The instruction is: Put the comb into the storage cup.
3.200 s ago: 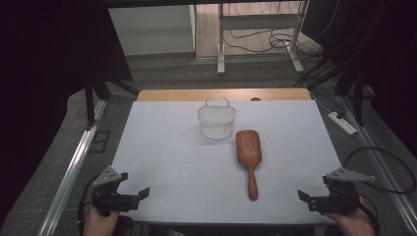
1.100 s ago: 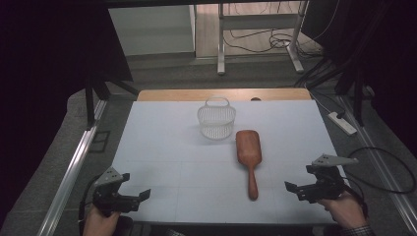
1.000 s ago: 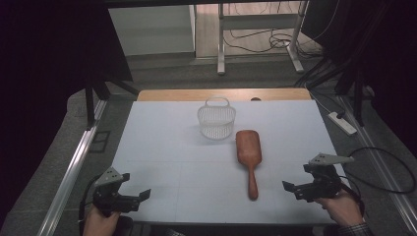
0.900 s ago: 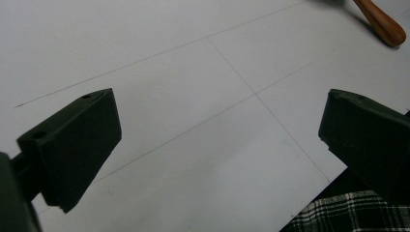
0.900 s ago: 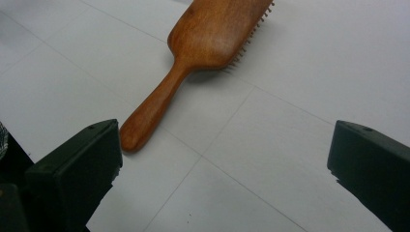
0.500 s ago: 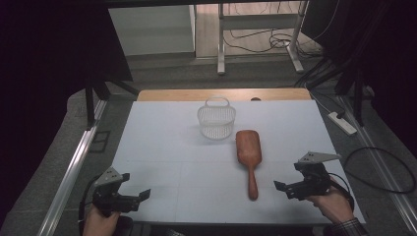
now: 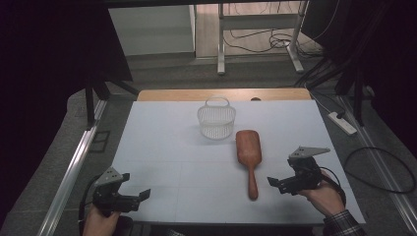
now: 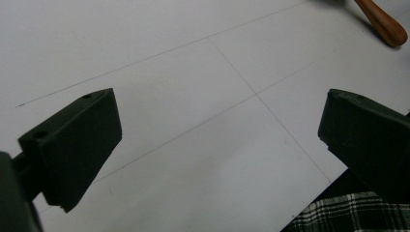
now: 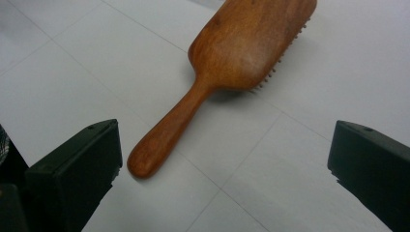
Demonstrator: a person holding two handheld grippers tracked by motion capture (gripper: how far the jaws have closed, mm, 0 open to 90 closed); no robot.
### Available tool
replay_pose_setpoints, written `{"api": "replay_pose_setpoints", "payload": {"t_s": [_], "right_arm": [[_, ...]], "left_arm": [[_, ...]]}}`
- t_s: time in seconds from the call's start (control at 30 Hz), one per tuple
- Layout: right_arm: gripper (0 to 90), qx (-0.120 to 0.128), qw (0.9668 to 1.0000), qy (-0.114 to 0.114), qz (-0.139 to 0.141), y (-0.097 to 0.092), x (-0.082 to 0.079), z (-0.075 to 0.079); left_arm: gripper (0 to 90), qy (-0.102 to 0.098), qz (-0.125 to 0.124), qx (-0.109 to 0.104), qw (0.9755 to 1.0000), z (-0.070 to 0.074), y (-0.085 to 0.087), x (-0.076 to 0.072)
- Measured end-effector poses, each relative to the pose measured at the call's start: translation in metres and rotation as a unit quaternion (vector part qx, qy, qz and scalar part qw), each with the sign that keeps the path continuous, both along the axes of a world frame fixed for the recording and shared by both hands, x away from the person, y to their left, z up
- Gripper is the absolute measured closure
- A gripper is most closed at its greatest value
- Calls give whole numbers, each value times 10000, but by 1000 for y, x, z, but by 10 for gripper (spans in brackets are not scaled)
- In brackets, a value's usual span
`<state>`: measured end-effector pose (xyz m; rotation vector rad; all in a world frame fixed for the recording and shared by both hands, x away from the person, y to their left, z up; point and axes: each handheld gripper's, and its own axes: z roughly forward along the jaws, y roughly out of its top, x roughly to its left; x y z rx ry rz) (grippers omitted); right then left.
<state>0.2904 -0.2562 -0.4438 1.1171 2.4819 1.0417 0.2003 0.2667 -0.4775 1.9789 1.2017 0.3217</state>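
A brown wooden hairbrush lies bristles down on the white table, its handle toward the person. Behind it to the left stands a small white mesh basket with a hoop handle. My right gripper is open, just right of the handle's end and apart from it. The right gripper view has the hairbrush ahead between the wide-apart jaws. My left gripper is open near the table's front left corner, nothing between its jaws; the left gripper view catches the handle's tip.
A wooden strip edges the table's far side. A white power strip and cables lie on the floor to the right. A metal rail runs along the left. A plaid sleeve is at the near edge.
My right gripper has moved left and forward over the table, from the front right corner to just beside the hairbrush handle's end. The left gripper has stayed put.
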Motion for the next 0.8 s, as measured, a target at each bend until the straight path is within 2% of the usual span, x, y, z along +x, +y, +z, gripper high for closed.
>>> {"api": "replay_pose_setpoints", "payload": {"t_s": [0.4, 0.57, 0.8], "right_arm": [[0, -131, 9997, 102, 166, 12, 9, -2], [0, -63, 9998, 114, 145, 17, 13, -3], [0, -230, 9991, 120, 332, 30, 19, -3]], "left_arm": [[19, 1, 4, -10, 10000, 0, 0, 0], [19, 4, 7, -12, 10000, 0, 0, 0], [20, 7, 6, -9, 10000, 0, 0, 0]]}}
